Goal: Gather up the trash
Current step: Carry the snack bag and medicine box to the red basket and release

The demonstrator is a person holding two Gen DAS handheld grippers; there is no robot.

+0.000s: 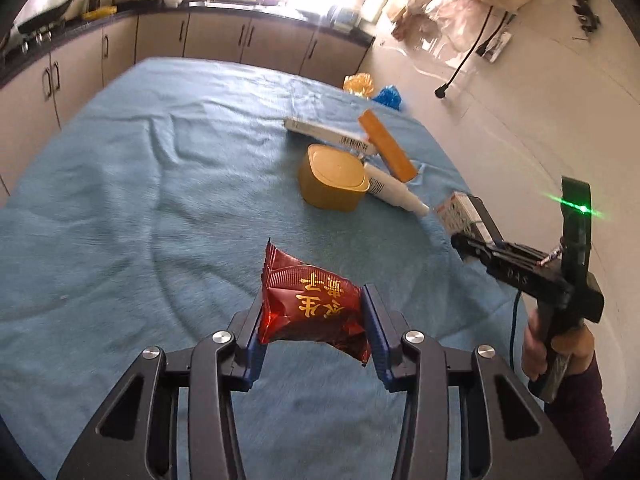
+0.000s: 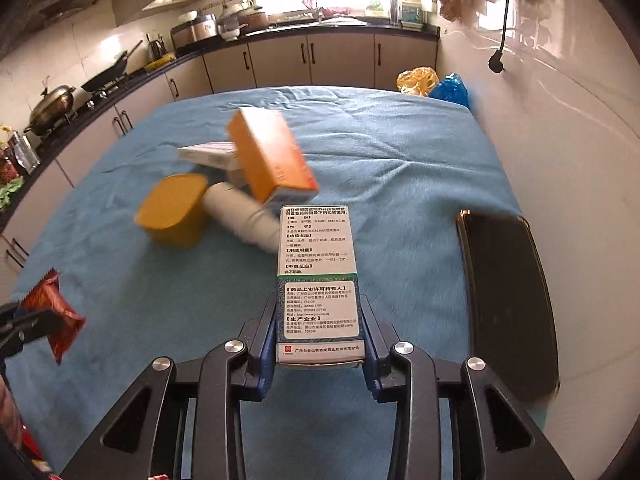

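Red wrapper (image 1: 312, 304) gold Chinese characters, medicine box (image 2: 320, 292) printed Chinese

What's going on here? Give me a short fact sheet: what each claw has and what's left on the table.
Left claw: shut on red snack wrapper, held above the cloth
Right claw: shut on white medicine box
Surface: blue cloth
Left on cloth: yellow tub, white bottle, orange box, flat white box
Also on cloth: dark tray, at the right edge
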